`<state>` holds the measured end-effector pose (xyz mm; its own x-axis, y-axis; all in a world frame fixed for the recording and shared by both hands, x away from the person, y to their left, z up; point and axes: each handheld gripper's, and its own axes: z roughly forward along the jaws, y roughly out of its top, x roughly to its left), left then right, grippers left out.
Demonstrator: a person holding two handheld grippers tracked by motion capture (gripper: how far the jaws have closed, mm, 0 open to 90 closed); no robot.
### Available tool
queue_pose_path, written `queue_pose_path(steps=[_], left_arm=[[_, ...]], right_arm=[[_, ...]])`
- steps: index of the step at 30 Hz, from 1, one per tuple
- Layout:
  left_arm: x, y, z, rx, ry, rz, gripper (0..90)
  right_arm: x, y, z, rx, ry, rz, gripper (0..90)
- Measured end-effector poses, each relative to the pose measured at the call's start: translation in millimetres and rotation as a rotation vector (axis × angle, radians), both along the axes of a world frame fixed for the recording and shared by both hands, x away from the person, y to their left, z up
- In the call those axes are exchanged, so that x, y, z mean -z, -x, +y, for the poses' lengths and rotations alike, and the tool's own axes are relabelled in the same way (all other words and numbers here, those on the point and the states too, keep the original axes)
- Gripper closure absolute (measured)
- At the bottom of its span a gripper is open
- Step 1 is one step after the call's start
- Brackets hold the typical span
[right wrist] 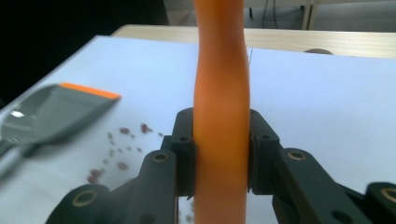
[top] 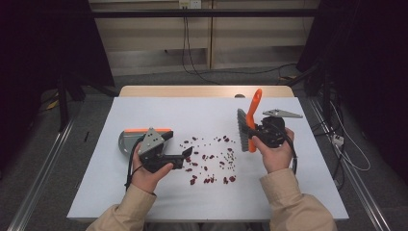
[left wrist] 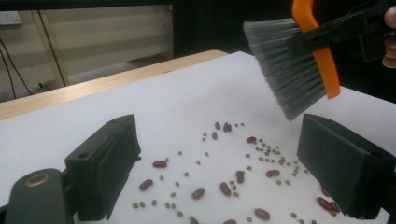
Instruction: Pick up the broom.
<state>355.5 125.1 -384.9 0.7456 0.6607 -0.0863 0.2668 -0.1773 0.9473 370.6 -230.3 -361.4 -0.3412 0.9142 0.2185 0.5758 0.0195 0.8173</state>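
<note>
A: Looking at the right gripper [top: 255, 131], is it clamped on the brush [top: 246, 126]?

B: Yep, pads squeeze the orange handle, bristles hanging above the beans [top: 211, 159] at 3 o'clock of the scatter.

A: Left gripper [top: 187, 155]?

B: Jaws spread, nothing between them, beans just past. Dustpan [top: 131, 137] lies at 9 o'clock.

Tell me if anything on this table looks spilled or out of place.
Yes: red beans and small green beans lie scattered loose across the white table, between the dustpan and the brush clamped in the right gripper. The left gripper is open above them.
</note>
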Motion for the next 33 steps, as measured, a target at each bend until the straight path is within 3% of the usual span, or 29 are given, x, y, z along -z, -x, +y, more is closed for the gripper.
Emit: queue_pose_path(steps=[4, 8, 12, 15, 23, 29, 33], left_arm=[[-0.4, -1.7, 9.6, -0.017, 0.000, -0.005, 11.9], [0.7, -2.3, 18.7, -0.021, -0.004, -0.006, 11.2], [1.7, -1.8, 27.0, -0.029, 0.007, 0.006, 10.9], [1.6, -1.8, 32.7, -0.030, 0.006, 0.003, 10.9], [5.6, -4.0, 44.5, -0.036, -0.001, -0.004, 10.0], [8.5, -4.6, 50.2, -0.045, -0.003, 0.001, 9.7], [8.9, -4.9, 51.0, -0.037, -0.004, 0.001, 9.2]], right_arm=[[2.1, 1.9, -10.7, 0.011, 0.038, 0.026, 69.9], [5.8, 1.1, -17.9, 0.010, 0.076, 0.087, 69.8], [8.8, -0.9, -18.1, -0.011, 0.119, 0.156, 69.9], [16.0, -4.7, -14.8, -0.028, 0.146, 0.181, 69.8], [38.6, -24.0, -4.8, -0.015, 0.155, 0.168, 70.5], [48.4, -35.0, 1.6, 0.027, 0.167, 0.143, 70.7], [54.1, -39.5, 2.8, 0.039, 0.172, 0.155, 70.5]])
